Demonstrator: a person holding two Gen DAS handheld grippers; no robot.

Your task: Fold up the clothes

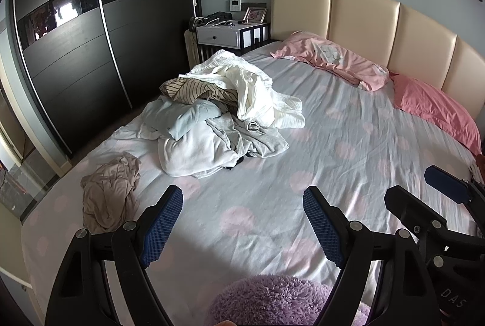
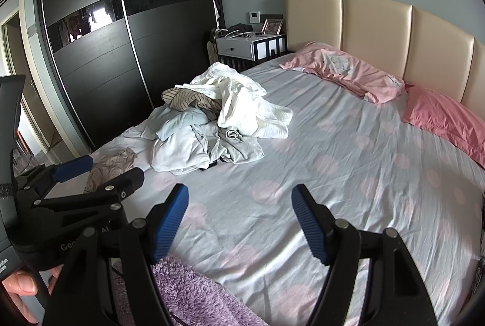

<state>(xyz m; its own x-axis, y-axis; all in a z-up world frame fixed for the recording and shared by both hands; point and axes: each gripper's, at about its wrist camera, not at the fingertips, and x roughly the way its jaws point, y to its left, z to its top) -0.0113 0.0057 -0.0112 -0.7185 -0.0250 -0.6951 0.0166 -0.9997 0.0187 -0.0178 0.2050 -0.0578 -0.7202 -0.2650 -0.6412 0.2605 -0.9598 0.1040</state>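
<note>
1. Here, the left hand-held gripper [image 1: 242, 223] hangs above the near part of the bed [image 1: 348, 150], its blue-padded fingers spread wide with nothing between them.
2. The right hand-held gripper [image 2: 239, 223] hovers just beside it, also spread wide and empty, over the grey sheet with pale pink dots.
3. The pile of clothes [image 1: 224, 111] lies on the far left part of the bed, well apart from both grippers; white, pale blue, grey and striped pieces are heaped together.
4. A beige garment [image 1: 110, 192] lies crumpled by itself near the left edge of the bed, apart from the pile.
5. Two pink pillows [image 2: 342, 68] rest against the cream headboard [image 2: 376, 29].
6. A fluffy purple cushion [image 1: 266, 301] sits at the bed's near edge, under the left gripper.
7. A fingertip [image 2: 21, 285] shows at the lower left of the right wrist view.
</note>
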